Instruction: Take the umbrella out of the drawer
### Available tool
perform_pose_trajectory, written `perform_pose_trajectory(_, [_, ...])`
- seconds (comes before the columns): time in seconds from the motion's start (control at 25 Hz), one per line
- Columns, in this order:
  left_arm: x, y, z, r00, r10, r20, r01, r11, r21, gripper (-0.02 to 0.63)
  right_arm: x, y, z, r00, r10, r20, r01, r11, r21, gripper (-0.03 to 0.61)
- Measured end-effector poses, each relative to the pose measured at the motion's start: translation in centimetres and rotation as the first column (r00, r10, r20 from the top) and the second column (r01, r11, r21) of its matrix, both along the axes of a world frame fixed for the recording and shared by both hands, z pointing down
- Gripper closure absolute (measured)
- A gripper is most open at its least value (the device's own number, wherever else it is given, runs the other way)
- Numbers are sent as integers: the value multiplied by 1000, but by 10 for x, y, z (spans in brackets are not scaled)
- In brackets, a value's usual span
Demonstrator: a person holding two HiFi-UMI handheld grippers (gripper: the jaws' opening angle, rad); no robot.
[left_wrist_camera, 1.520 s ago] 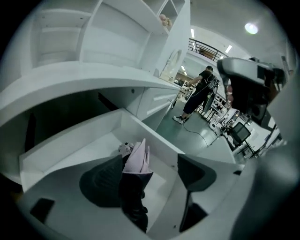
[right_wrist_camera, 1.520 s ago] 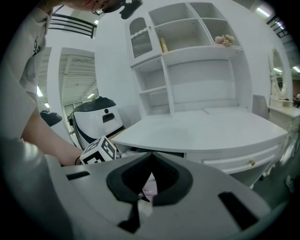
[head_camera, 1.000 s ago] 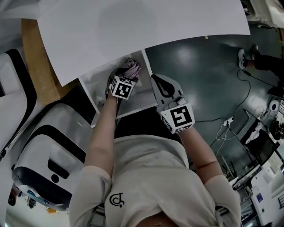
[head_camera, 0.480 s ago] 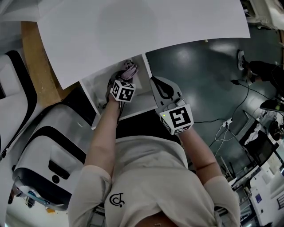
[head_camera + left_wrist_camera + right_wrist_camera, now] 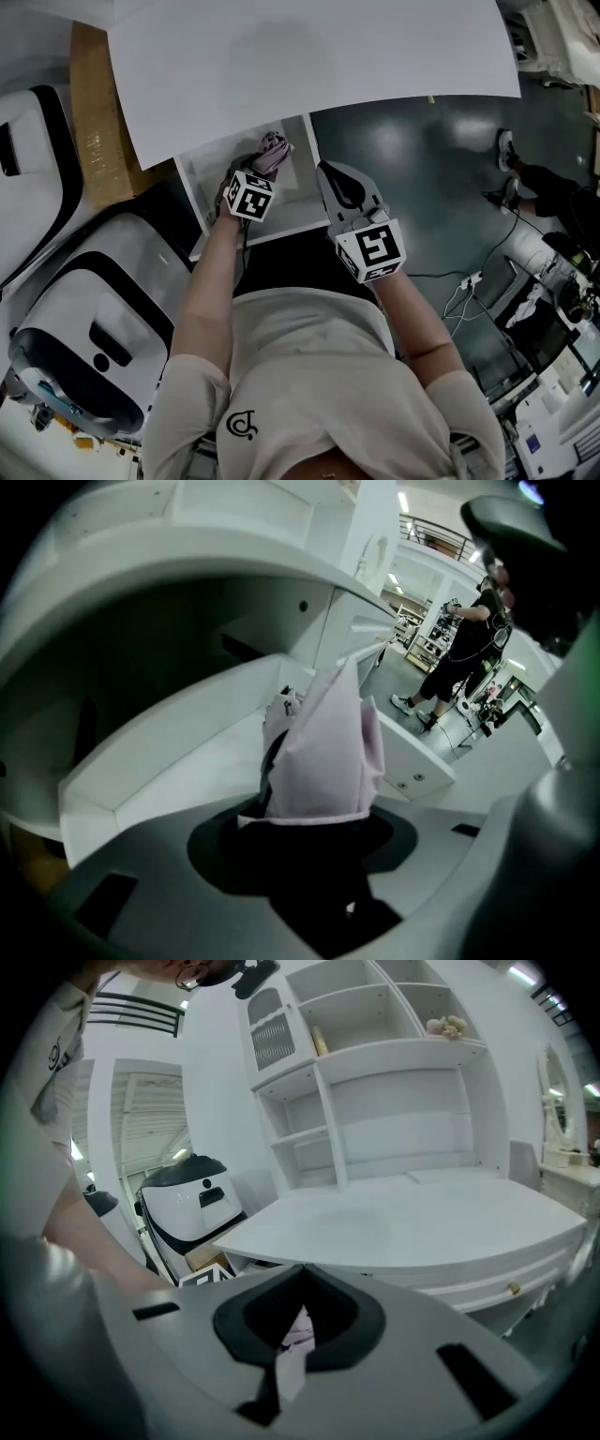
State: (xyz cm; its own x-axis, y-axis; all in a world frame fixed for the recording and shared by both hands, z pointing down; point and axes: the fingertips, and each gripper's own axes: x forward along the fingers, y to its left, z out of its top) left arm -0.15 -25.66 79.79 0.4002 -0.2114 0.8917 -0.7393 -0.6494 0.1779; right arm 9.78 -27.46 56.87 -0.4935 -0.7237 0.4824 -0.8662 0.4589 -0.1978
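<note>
Two grippers are at the open drawer [image 5: 195,192] under the white desk [image 5: 309,66]. The left gripper [image 5: 260,171] points steeply down into the drawer, and its jaws are closing on the folded umbrella [image 5: 274,152], which is already between them. In the left gripper view, the pale pink cloth of the umbrella [image 5: 328,747] rises straight out of the dark pads of the left gripper [image 5: 305,834] and covers the middle of the picture, with the white inside of the drawer [image 5: 169,752] behind it. The umbrella is inside the drawer's outline, near its back right corner as the head view shows it; whether its far end touches the drawer bottom I cannot tell. The right gripper [image 5: 325,172] is just beside the drawer's right edge, and it is apart from the umbrella. In its own view, the tips of the right gripper [image 5: 300,1271] meet, with only a thin slit lower down, and nothing is held in them. On the left of the person stands a white and black machine [image 5: 84,328] on the floor.
</note>
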Motion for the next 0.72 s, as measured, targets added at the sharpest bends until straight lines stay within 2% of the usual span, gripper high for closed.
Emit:
perform_pose_trajectory(0.16, [1,3,-39,1000,0,-25,2,997,75,387,-3,15,-11,1000,-25,3,25,1000,9,572])
perform_pose_trajectory(0.36, [-6,-1,-97,993,-76,-89,91,981,174,387,-7,25,-36,998,-56,13,56,997,52,572])
perform_pose_trajectory(0.56, [-7,-4,-163,988,-82,-129,119,943,309,387,-10,32,-62,995,-101,15,99,988,116,572])
perform_pose_trajectory(0.72, [-9,-4,-221,978,-93,-188,166,893,419,385,-13,36,-84,993,-120,14,116,978,171,572])
